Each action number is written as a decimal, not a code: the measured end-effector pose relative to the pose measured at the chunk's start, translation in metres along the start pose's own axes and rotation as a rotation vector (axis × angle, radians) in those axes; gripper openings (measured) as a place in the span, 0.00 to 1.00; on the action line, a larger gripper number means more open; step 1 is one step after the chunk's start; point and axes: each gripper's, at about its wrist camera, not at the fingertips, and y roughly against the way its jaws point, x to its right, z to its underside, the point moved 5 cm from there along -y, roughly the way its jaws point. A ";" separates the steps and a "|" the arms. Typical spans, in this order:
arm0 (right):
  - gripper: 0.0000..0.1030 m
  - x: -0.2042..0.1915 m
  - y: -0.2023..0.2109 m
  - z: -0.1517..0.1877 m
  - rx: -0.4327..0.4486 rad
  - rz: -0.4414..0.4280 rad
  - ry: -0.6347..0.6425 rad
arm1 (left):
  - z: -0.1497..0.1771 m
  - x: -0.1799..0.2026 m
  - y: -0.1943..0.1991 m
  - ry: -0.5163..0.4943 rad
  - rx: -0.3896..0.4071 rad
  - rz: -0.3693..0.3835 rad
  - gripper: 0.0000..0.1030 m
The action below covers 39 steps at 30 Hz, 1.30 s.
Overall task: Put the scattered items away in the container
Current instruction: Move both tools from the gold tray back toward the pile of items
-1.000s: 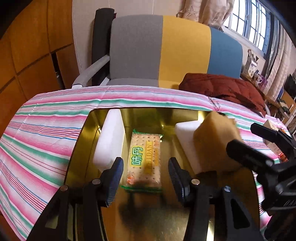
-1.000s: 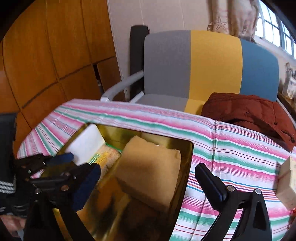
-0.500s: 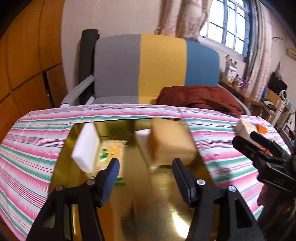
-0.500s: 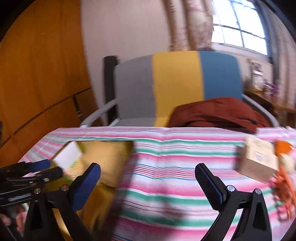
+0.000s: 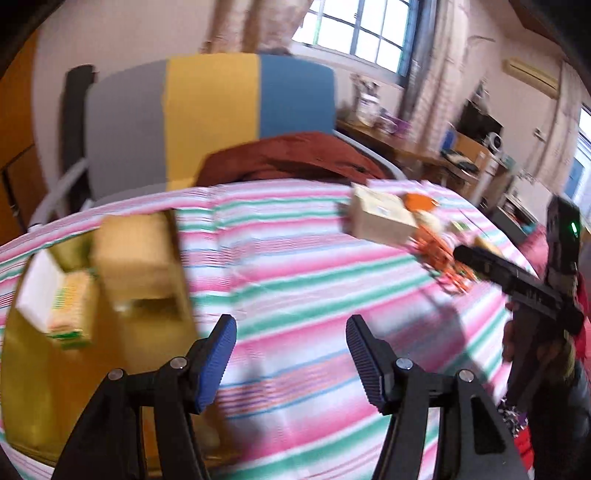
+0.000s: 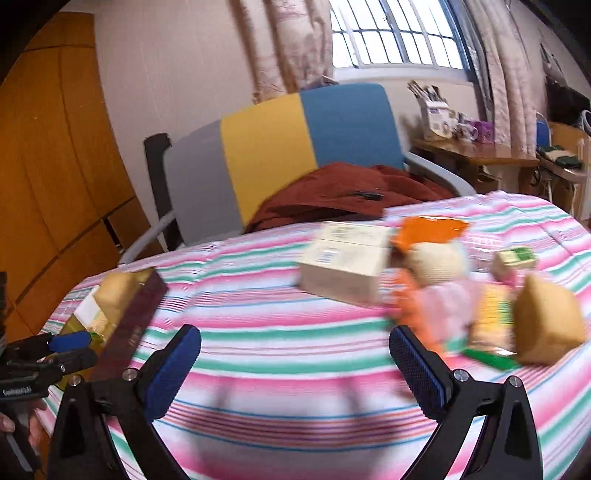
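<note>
A pink, green and white striped cloth (image 5: 317, 266) covers the whole work surface. Beyond it stands a chair (image 6: 280, 147) with a grey, yellow and blue back and a rust-red jacket (image 6: 347, 195) on its seat. Behind that are a cream wall, a barred window (image 6: 391, 33) with pale curtains, wooden wall panels on the far left, and a cluttered desk (image 6: 476, 155) at the right.

The left gripper (image 5: 291, 354) is spread wide with nothing between its blue pads, above bare cloth. The gold container (image 5: 48, 369) lies to the left of its left finger, holding a tan sponge (image 5: 133, 247), a white block (image 5: 37, 291) and a yellow-green cracker packet (image 5: 72, 310).

The right gripper (image 6: 295, 365) is likewise spread and empty. Ahead of its fingers and to their right lie a cream box (image 6: 343, 266), an orange packet (image 6: 428, 229), a pale round object (image 6: 436, 262), a small green-topped box (image 6: 517, 258), a second tan sponge (image 6: 546, 321) and another yellow-green packet (image 6: 491, 325). The container sits far left of its left finger.

Motion blur smears most items; the pink and orange things just ahead of the right finger cannot be made out. The container's near end is cut off by the frame edge and the left finger.
</note>
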 end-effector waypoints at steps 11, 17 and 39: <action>1.00 0.079 -0.029 -0.046 -0.275 -0.214 -0.087 | 0.031 0.064 -0.049 -0.090 -0.122 0.046 0.61; 1.00 0.082 -0.069 -0.011 -0.457 -0.181 -0.084 | 0.037 0.062 -0.061 -0.104 -0.141 0.026 0.61; 1.00 0.067 -0.053 -0.034 -0.353 -0.384 -0.103 | 0.027 0.079 -0.071 -0.179 -0.142 0.037 0.61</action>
